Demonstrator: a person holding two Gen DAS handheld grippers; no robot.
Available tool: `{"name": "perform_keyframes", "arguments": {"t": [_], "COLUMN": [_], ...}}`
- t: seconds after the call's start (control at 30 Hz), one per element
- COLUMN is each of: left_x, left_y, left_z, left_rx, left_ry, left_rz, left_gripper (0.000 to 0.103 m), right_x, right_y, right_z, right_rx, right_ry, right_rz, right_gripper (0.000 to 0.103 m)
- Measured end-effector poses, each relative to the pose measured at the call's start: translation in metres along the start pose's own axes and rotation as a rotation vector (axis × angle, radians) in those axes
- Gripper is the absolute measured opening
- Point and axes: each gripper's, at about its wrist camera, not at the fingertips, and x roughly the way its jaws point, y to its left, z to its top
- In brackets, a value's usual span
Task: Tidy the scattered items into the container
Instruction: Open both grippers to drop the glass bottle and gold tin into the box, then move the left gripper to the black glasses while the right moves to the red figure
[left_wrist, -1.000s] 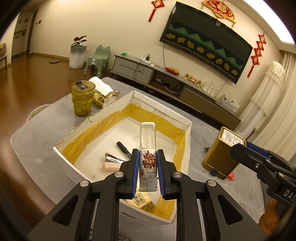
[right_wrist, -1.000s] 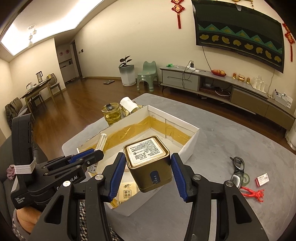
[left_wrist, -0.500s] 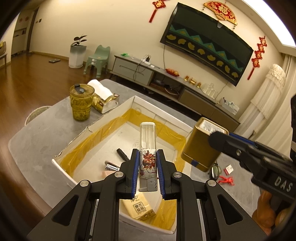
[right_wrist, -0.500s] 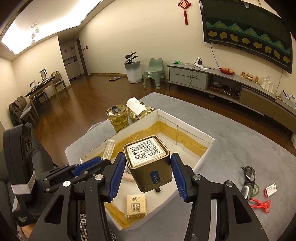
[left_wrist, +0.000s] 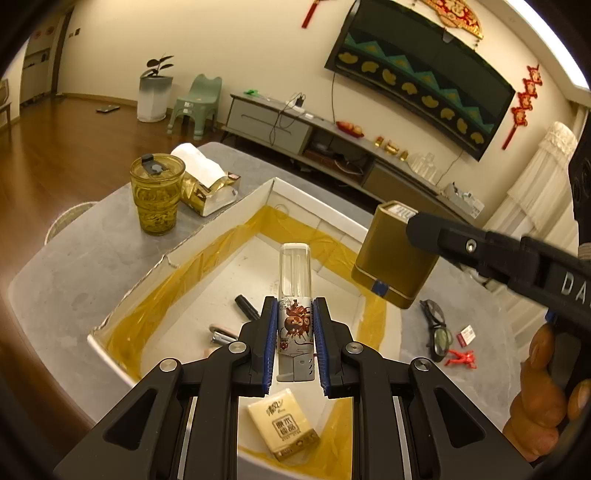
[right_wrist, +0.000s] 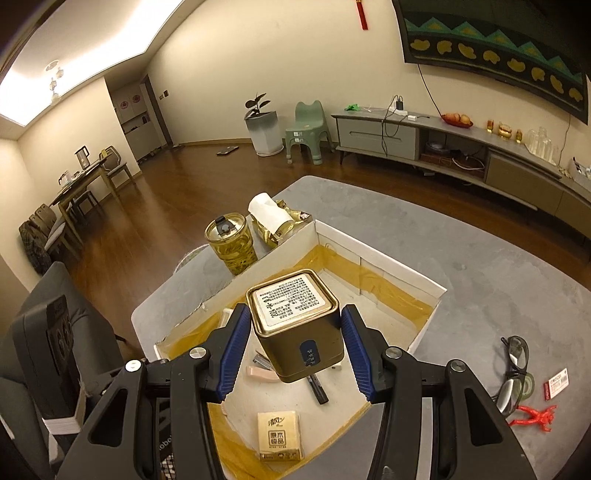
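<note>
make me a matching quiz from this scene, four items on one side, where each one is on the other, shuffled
Items:
1. gold tin
2. clear-capped tube
3. tissue pack
4. glasses

Places:
A. lying in the box
B. on the grey table, outside the box
C. in the right hand-held gripper
D. in the left hand-held gripper

Pairs: 1-C, 2-D, 3-A, 4-B

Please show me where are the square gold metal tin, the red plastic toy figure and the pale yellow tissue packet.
Square gold metal tin (right_wrist: 295, 306), right wrist view, white printed label.
Red plastic toy figure (right_wrist: 533, 418), right wrist view, body.
Pale yellow tissue packet (left_wrist: 282, 424), left wrist view, printed front.
</note>
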Motion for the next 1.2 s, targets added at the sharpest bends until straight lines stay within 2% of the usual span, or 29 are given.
{"name": "perform_keyframes", "arguments": {"t": [0.23, 0.5, 0.53, 0.57, 0.6, 0.67, 0.93, 1.2], "left_x": [0.014, 0.040, 0.050, 0.060, 0.067, 0.073, 0.032, -0.001], "left_y": [-0.005, -0.004, -0.004, -0.003, -0.002, 0.005, 0.031, 0.003], "left_z": [0.021, 0.050, 0.053, 0.054, 0.055, 0.053, 0.024, -0.019], "left_rx": [0.038, 0.015, 0.016, 0.017, 0.009, -0.023, -0.153, -0.097], "left_ry": [0.015, 0.042, 0.070, 0.109, 0.139, 0.164, 0.126, 0.131], "left_rz": [0.044, 0.051, 0.042, 0.038, 0.035, 0.020, -0.040, -0.022], "left_gripper": [0.020, 0.020, 0.027, 0.046, 0.051, 0.052, 0.052, 0.052], "right_x": [0.030, 0.066, 0.072, 0.079, 0.083, 0.087, 0.050, -0.010], "right_y": [-0.012, -0.023, -0.025, -0.029, -0.032, -0.039, -0.064, -0.076], "right_z": [0.020, 0.035, 0.036, 0.036, 0.034, 0.028, -0.020, -0.063], "right_rx": [0.041, 0.059, 0.062, 0.064, 0.069, 0.083, 0.145, 0.197], "right_ry": [0.045, 0.072, 0.076, 0.085, 0.094, 0.111, 0.111, 0.041], "right_rz": [-0.012, -0.072, -0.081, -0.092, -0.102, -0.110, 0.009, 0.131], "right_gripper": [0.052, 0.053, 0.053, 0.053, 0.053, 0.057, 0.059, 0.059]}}
